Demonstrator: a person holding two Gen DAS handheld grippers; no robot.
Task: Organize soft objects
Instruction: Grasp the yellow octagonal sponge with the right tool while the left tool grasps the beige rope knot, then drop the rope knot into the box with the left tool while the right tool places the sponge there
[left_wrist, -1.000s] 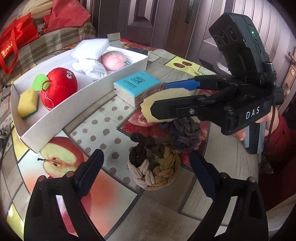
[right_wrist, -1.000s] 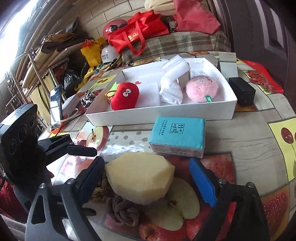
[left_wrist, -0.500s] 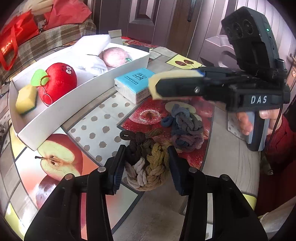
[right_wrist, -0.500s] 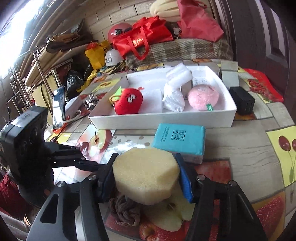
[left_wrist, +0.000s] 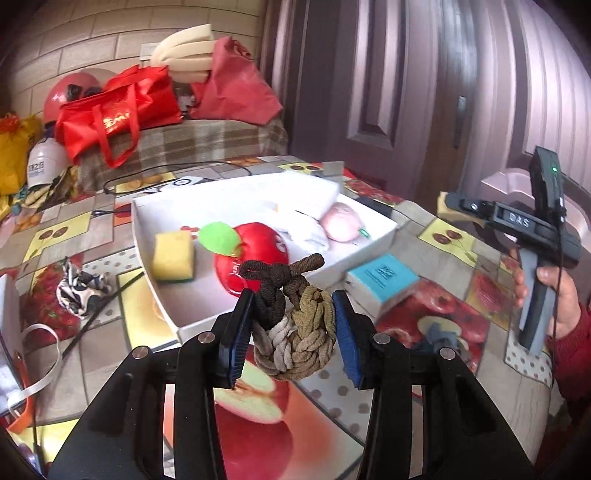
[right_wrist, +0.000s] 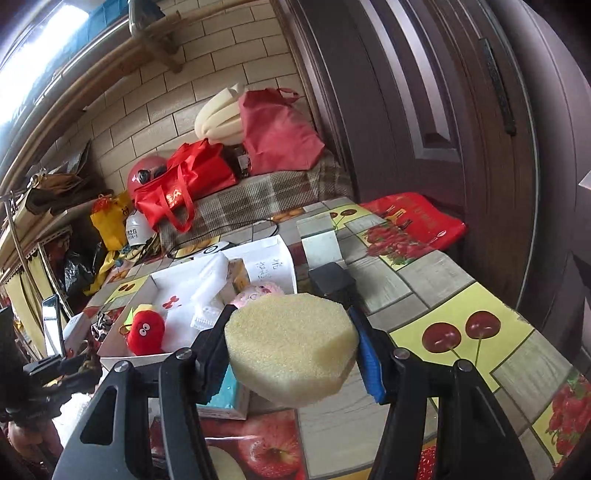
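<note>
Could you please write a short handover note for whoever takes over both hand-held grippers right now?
Left hand-held gripper: shut on the braided rope knot, lifted off the table.
Right hand-held gripper: shut on the pale sponge, also in the air.
Already in the white box: yellow sponge, red apple plush, white cloth, pink ball.
Left to do: box both held items; the teal tissue pack and grey-blue rope knot lie on the table.

White box (left_wrist: 192, 328) near corner bare – open room, plush apple (left_wrist: 255, 254) and yellow sponge (left_wrist: 173, 256) behind
</note>
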